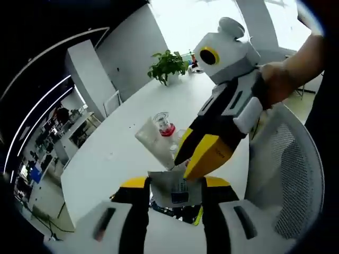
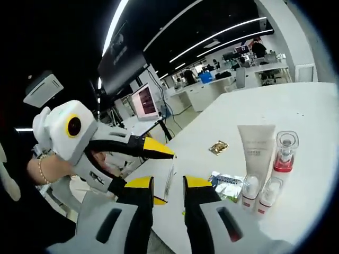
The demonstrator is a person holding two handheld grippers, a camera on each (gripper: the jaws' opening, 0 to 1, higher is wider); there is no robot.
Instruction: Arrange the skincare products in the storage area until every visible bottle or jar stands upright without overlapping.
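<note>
White tabletop (image 2: pixel 296 106) carries the upright tube (image 2: pixel 256 148), the red-collared bottle (image 2: pixel 284 153) and two small bottles (image 2: pixel 250 193) close together. The left gripper (image 1: pixel 175 193) grasps a thin, floppy sachet (image 1: pixel 175 185) near the table edge. The right gripper (image 2: pixel 167 193) has its jaws parted, empty. The sachet is probably light and slippery: pinch its flat edge.

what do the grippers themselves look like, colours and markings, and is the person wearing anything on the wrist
Both look alike. The right gripper has a white boxy body with black panels and black jaws ending in yellow tips. The left gripper has the same white body, black jaws and yellow tips. Each view's own jaws are black with yellow pads on a white base with dark slots. A beaded bracelet sits on one wrist.
</note>
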